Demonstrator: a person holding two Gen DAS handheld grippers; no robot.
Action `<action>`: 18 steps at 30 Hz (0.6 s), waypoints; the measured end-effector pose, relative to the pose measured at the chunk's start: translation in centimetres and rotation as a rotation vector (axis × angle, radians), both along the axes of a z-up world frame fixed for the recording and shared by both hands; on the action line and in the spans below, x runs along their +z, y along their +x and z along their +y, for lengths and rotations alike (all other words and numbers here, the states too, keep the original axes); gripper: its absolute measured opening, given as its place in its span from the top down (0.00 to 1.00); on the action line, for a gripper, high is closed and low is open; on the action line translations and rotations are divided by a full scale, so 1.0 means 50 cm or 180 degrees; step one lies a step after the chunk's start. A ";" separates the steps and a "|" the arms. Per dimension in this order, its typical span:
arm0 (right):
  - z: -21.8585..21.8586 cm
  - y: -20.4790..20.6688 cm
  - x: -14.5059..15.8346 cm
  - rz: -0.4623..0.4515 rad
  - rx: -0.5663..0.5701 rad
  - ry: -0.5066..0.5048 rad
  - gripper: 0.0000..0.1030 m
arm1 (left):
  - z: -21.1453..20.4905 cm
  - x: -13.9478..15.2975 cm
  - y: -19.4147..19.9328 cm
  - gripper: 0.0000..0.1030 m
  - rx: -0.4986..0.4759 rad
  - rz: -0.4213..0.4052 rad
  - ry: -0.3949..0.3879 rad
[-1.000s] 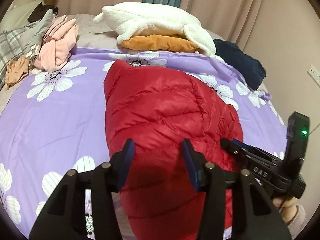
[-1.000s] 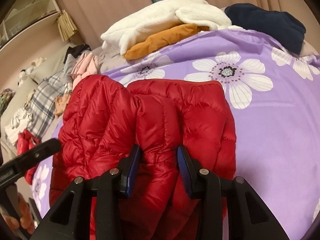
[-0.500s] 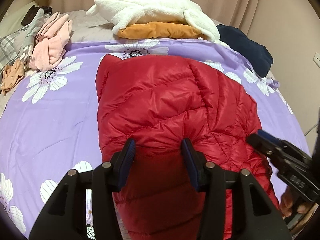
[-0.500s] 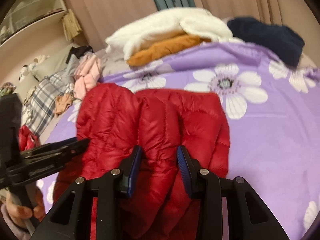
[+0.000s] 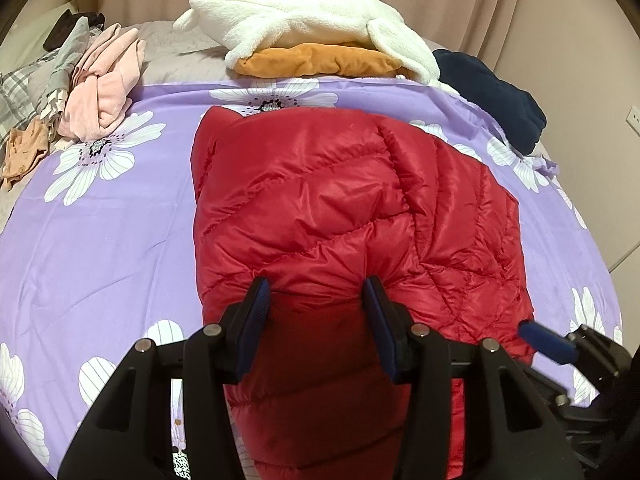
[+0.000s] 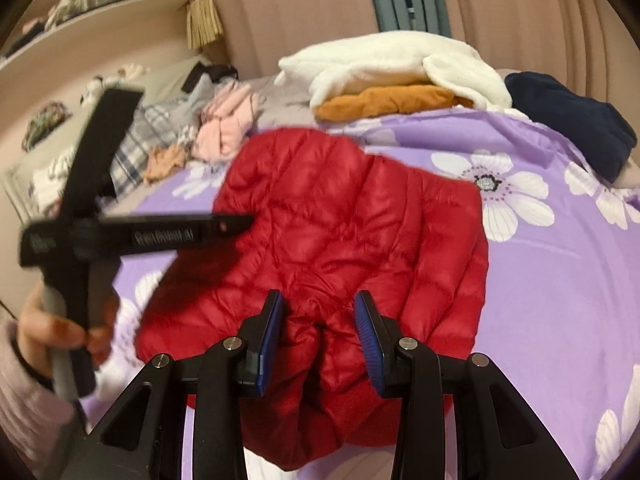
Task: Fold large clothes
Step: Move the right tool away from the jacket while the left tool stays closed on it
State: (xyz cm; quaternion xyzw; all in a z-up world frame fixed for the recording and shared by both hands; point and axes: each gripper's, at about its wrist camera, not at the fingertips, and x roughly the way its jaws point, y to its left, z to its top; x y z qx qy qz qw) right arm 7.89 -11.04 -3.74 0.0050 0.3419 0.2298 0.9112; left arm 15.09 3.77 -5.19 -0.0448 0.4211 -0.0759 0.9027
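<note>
A red puffer jacket [image 5: 320, 184] lies lengthwise on the purple flowered bedspread [image 5: 100, 248]. My left gripper [image 5: 316, 292] is shut on a bunched fold at the jacket's near edge, its blue pads pressing in from both sides. In the right wrist view my right gripper [image 6: 319, 308] is likewise shut on a puckered fold of the red jacket [image 6: 348, 216]. The left gripper [image 6: 140, 236] shows there blurred at the left, held by a hand [image 6: 52, 328]. The right gripper's blue fingertip [image 5: 546, 342] pokes out at the jacket's lower right in the left wrist view.
At the far end of the bed a white fleece [image 5: 304, 16] lies on an orange garment [image 5: 320, 62], with a navy garment [image 5: 492, 100] to the right. A pink garment [image 5: 104, 88] and plaid cloth [image 5: 16, 92] are piled at the left. A wall stands right.
The two grippers have drawn apart, the right one moving rightwards. The jacket, first humped and narrow, now lies wider and flatter across the bed. Both grips have held.
</note>
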 end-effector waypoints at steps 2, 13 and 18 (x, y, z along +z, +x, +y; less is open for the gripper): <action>0.003 0.000 -0.010 0.0023 -0.0012 -0.0070 0.62 | -0.002 0.000 -0.001 0.53 -0.0003 -0.0003 0.0018; 0.010 0.001 -0.032 0.0051 -0.0027 -0.0183 0.62 | -0.008 -0.007 -0.001 0.52 -0.0008 0.0019 0.0024; 0.008 -0.002 -0.034 0.0086 -0.0038 -0.0151 0.62 | 0.005 0.003 -0.016 0.49 0.0076 0.0040 -0.0058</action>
